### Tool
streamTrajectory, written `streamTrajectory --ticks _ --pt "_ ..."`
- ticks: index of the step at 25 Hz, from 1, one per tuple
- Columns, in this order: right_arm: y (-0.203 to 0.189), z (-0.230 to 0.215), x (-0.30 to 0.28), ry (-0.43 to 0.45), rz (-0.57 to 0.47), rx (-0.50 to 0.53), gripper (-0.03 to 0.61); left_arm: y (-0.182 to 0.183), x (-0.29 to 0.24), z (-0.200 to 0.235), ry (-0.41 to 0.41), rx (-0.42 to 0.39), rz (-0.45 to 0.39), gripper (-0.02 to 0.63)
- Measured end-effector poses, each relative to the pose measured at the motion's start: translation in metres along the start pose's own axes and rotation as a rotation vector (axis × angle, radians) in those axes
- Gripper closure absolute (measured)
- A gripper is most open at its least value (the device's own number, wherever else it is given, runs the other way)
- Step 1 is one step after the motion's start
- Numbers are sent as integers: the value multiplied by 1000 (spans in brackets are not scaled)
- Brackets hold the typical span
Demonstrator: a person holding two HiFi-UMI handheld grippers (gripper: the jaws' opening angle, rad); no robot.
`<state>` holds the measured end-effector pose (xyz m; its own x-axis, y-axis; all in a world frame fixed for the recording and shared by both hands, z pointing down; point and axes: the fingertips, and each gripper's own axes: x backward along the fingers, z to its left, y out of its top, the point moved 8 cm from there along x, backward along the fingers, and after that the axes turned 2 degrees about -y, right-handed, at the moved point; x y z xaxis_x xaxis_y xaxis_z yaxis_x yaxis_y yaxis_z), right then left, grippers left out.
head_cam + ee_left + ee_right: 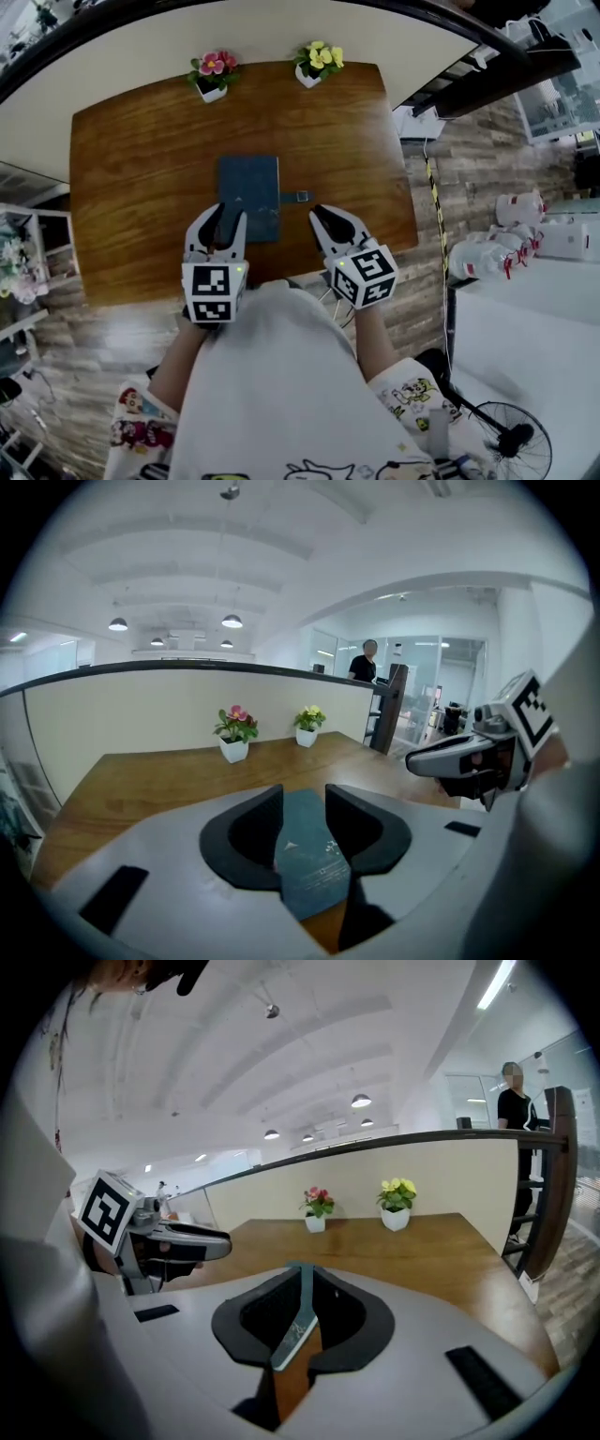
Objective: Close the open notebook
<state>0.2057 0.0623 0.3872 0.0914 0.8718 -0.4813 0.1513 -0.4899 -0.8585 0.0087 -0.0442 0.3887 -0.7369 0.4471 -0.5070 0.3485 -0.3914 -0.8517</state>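
From the head view, the notebook (pixel 248 192) lies closed and flat at the middle of the wooden table (pixel 141 187), dark blue cover up, with its strap (pixel 298 197) sticking out to the right. The left gripper (pixel 225 214) sits over the notebook's near left corner and the right gripper (pixel 323 214) is just right of its near edge, close to the strap. A pink flower pot (pixel 212 75) and a yellow flower pot (pixel 317 64) stand at the table's far edge. In the left gripper view, I see the left gripper (pixel 302 794) with its jaws narrowly apart and gripping nothing. The notebook (pixel 309 855) shows through the gap, lying on the table (pixel 141 780) beyond them. The right gripper (pixel 469 757) is at the right, and both pots (pixel 234 733) stand far off. In the right gripper view, the right gripper (pixel 300 1274) has its jaws drawn almost together, leaving a thin slit. Only a sliver of teal cover (pixel 304 1305) and some tabletop show through it, and I see nothing clamped. The left gripper (pixel 178 1237) is at the left, and a person (pixel 517 1091) stands far right beyond the partition.
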Motion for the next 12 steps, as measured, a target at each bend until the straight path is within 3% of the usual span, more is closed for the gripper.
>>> streamTrajectory --ticks 12 --pt "59 37 -35 128 -95 126 557 30 54 61 161 59 -172 558"
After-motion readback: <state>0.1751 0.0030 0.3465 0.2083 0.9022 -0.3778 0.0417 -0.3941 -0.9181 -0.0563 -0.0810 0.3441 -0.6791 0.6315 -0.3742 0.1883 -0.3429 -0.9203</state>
